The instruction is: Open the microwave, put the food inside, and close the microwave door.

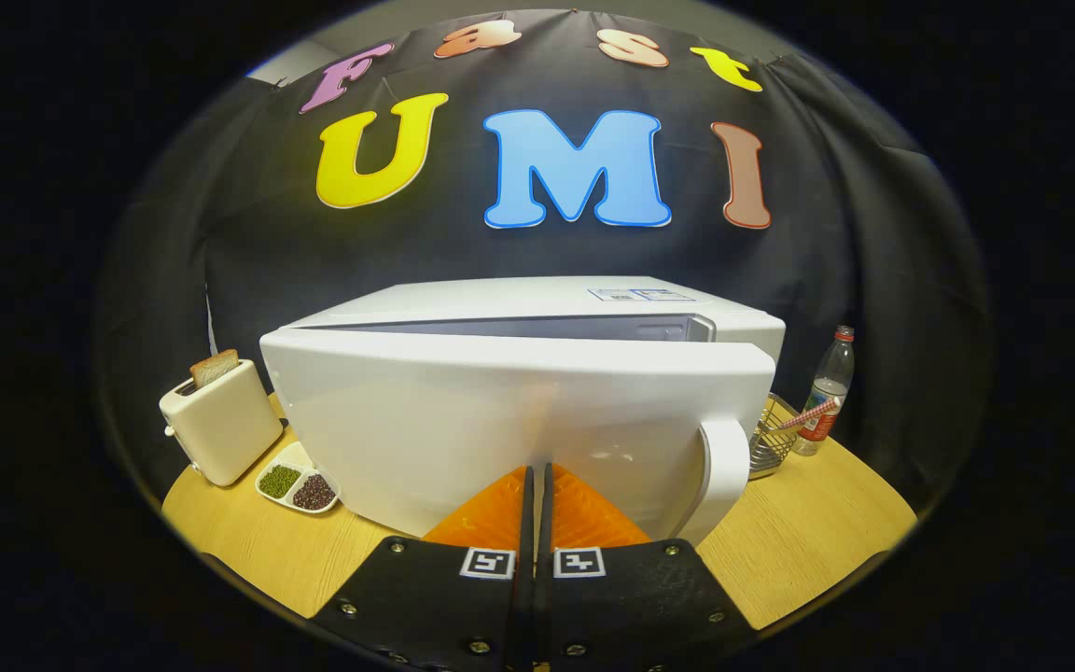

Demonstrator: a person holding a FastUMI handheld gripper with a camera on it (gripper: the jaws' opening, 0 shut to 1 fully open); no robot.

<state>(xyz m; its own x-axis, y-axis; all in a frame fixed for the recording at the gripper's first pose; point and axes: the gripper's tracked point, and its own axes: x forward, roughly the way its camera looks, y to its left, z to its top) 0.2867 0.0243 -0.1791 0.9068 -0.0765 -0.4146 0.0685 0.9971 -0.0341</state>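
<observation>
The gripper [536,476] is pointing straight fwd at the microwave door [519,439], its two fingers lying pressed together w/ nothing between them, just a thin slit showing. The fingertips are sitting right up against the lower middle of the door panel; can't tell for sure if they're touching it. The door is hanging partly ajar, hinged on the left, its right edge swung out toward the gripper, w/ a gap opening along the top to the microwave [547,303] body behind. The door's curved handle [722,467] is standing just right of the fingers. Can't see any food inside from here.

Left of the microwave, a toaster [220,425] is holding a slice of bread [214,367]; near it a small divided dish [298,485] w/ green and dark beans. Far right, a wire rack [769,443] and a plastic bottle [827,392] are standing on the round wooden table [808,532].
</observation>
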